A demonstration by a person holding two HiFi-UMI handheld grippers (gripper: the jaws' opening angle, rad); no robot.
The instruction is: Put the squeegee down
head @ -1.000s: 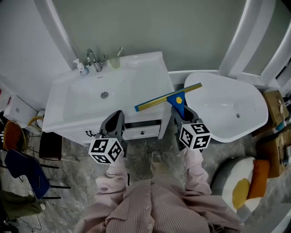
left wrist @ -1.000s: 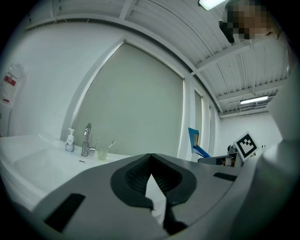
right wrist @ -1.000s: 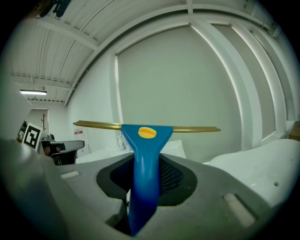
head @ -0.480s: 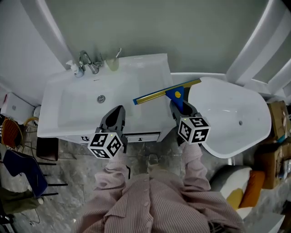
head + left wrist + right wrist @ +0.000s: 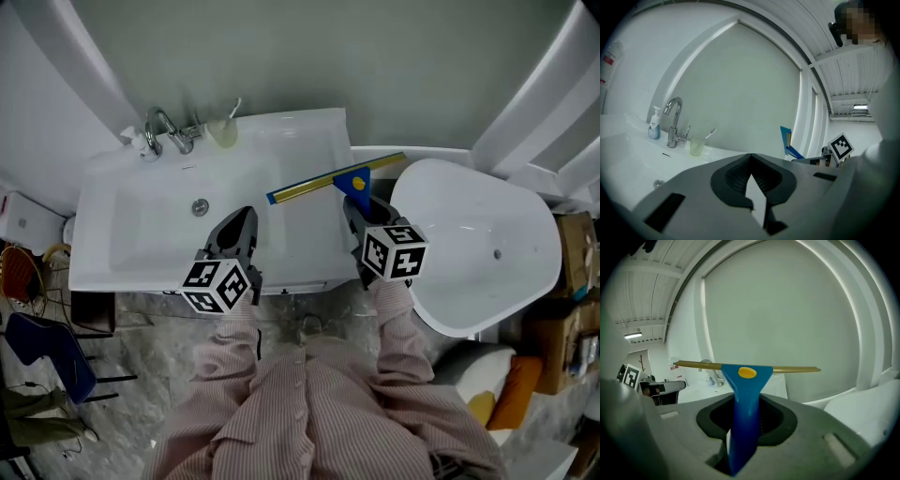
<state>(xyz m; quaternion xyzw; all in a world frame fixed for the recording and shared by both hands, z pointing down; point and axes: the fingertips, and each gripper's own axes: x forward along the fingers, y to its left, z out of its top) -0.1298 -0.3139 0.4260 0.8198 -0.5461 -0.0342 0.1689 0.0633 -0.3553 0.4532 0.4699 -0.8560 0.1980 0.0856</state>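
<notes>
The squeegee has a blue handle and a long yellow blade. My right gripper is shut on the handle, and the blade lies level, crosswise ahead of the jaws. It hangs over the right end of the white washbasin counter. My left gripper is over the counter's front middle; its jaws meet at the tips with nothing between them. The squeegee shows at the right in the left gripper view.
The basin has a chrome tap, a soap bottle and a cup with a toothbrush at its back edge. A white bathtub is to the right. Chairs and boxes stand on the floor.
Both grippers have moved forward and slightly down, from the vanity's front edge to over the counter. The squeegee went with the right gripper; its grip is unchanged.
</notes>
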